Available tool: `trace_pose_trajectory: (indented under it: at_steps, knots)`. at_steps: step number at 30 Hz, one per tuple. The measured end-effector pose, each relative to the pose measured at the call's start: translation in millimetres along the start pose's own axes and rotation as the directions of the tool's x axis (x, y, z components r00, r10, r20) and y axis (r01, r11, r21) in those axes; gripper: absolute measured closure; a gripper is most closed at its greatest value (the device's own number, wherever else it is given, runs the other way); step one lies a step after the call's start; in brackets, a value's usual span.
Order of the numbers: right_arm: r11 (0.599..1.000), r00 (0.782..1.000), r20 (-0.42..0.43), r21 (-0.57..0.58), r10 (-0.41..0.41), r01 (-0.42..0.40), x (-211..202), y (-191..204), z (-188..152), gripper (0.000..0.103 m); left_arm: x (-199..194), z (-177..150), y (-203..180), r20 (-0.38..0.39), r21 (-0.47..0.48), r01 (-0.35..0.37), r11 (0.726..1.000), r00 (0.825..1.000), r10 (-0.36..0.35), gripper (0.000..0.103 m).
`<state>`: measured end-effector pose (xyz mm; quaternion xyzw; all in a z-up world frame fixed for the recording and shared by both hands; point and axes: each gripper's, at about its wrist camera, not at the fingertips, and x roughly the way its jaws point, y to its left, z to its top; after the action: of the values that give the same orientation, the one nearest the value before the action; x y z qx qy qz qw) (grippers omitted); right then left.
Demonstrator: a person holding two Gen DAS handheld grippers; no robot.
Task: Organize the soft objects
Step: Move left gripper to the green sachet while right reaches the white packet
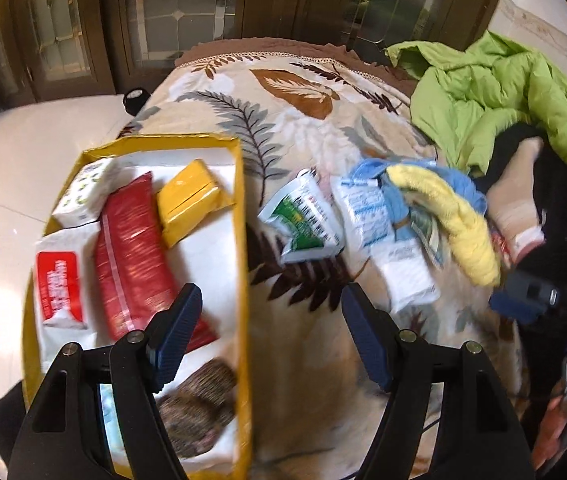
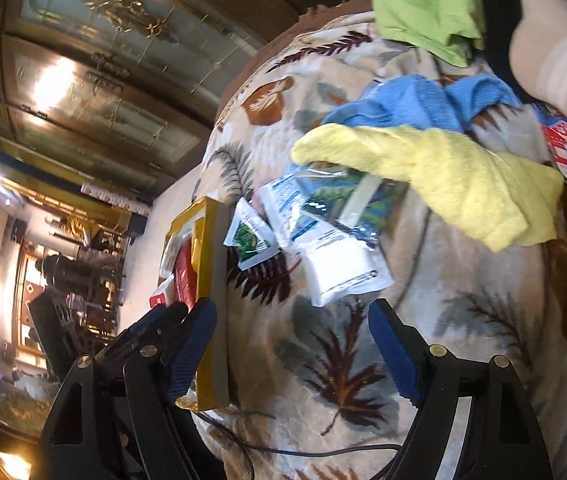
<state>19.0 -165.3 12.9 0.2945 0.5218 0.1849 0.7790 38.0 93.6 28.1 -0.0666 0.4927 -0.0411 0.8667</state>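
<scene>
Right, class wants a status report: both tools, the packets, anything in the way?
Left tool open, empty. Right tool open, empty. Several packets in yellow box; white packet nearest right tool, loose on blanket. Yellow cloth overlaps packet pile.

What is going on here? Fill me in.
Someone is sorting soft items on a leaf-print blanket into a yellow-rimmed box. The box already holds a red pack, a yellow pack and tissue packs. Both hand-held grippers, left and right, are open and empty. Sachets, a yellow cloth and a blue cloth remain outside.
</scene>
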Motion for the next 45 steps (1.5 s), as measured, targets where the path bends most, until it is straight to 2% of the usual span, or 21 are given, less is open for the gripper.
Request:
trace_pose_trajectory:
  at_steps: [8,11,17,22,25,29,39,42,45]
  knots:
    - [1.0,1.0,-0.017,-0.009,0.014,-0.014,10,1,3,0.022,36,28,-2,-0.062,-0.144,0.045,0.989,0.997,-0.054,0.031]
    - [0.999,0.998,-0.022,-0.012,-0.052,0.051,19,1,5,0.022,47,34,-3,-0.079,-0.179,0.038,0.983,0.995,-0.053,0.029]
    - [0.987,0.988,-0.063,-0.079,-0.142,0.137,51,5,8,0.022,57,45,-11,-0.063,-0.177,-0.009,0.984,0.998,-0.002,0.024]
    - [0.973,0.979,-0.06,-0.139,-0.195,0.185,65,12,7,0.022,55,50,-18,-0.067,-0.178,0.022,0.984,0.997,-0.035,0.024]
    - [0.971,0.978,-0.059,-0.14,-0.202,0.193,68,11,8,0.022,58,50,-23,-0.072,-0.171,0.028,0.985,0.997,-0.041,0.024]
    - [0.97,0.977,-0.057,-0.141,-0.208,0.198,73,10,12,0.022,72,50,-24,-0.113,-0.209,0.026,0.978,0.992,-0.05,0.024]
    - [0.959,0.968,-0.071,-0.166,-0.243,0.228,88,11,17,0.022,103,54,-19,-0.18,-0.249,-0.033,0.968,0.984,-0.013,0.024]
    - [0.954,0.963,-0.076,-0.177,-0.258,0.242,95,12,18,0.022,102,55,-23,-0.167,-0.233,-0.058,0.971,0.986,0.019,0.024]
    - [0.945,0.956,-0.073,-0.188,-0.285,0.268,100,13,19,0.022,103,56,-21,-0.166,-0.269,-0.064,0.961,0.986,0.019,0.024]
